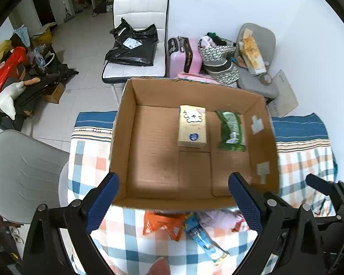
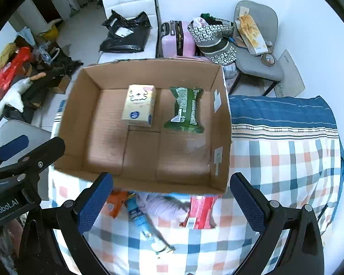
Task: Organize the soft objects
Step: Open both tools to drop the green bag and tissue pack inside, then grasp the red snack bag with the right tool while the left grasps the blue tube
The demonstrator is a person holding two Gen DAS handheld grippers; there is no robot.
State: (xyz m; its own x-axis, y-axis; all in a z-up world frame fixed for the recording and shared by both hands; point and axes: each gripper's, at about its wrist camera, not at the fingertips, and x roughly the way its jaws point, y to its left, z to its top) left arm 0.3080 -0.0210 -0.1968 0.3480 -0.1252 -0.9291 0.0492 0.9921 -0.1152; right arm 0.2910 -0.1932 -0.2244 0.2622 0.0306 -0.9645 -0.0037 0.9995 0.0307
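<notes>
A brown corrugated cardboard box (image 2: pixel 146 123) sits open on a bed covered with a checked cloth (image 2: pixel 284 160). Inside, near the far wall, a pale yellow boxy tissue pack (image 2: pixel 140 106) lies beside a crinkled green plastic packet (image 2: pixel 187 111). In front of the box lie an orange pouch (image 1: pixel 164 225), a glossy blue tube-shaped packet (image 2: pixel 141 217), a soft lilac bundle (image 2: pixel 162 205) and a red packet (image 2: pixel 200 210). Both the left tool (image 1: pixel 174 199) and right tool (image 2: pixel 170 198) hover spread wide, their textured blue pads empty.
</notes>
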